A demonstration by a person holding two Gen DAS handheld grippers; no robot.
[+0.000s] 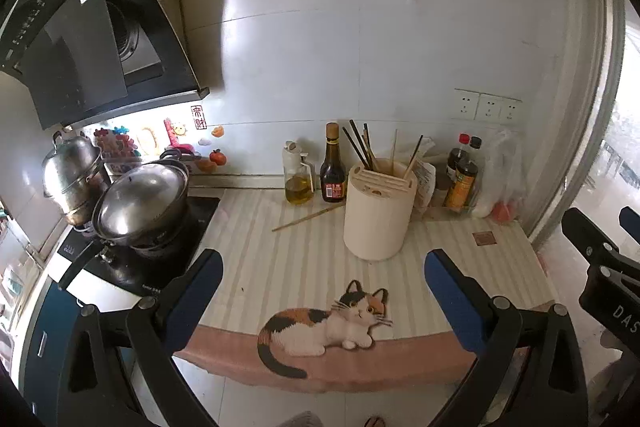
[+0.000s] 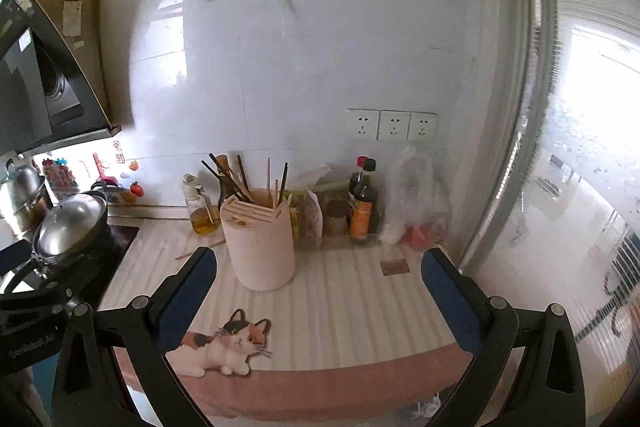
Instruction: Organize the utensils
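Note:
A cream utensil holder (image 1: 378, 213) stands on the striped counter mat (image 1: 280, 267) and holds several chopsticks (image 1: 362, 147). It also shows in the right wrist view (image 2: 262, 243). One loose wooden chopstick (image 1: 308, 218) lies on the mat left of the holder, and its end shows in the right wrist view (image 2: 200, 250). My left gripper (image 1: 322, 267) is open and empty, back from the holder above the mat's front edge. My right gripper (image 2: 318, 267) is open and empty, just in front of the holder.
An oil bottle (image 1: 298, 183) and a dark sauce bottle (image 1: 333, 171) stand behind the chopstick. More bottles (image 1: 462, 183) and a plastic bag (image 1: 500, 179) fill the back right corner. Pots (image 1: 140, 203) sit on the cooktop at left. A glass door (image 2: 580, 167) is at right.

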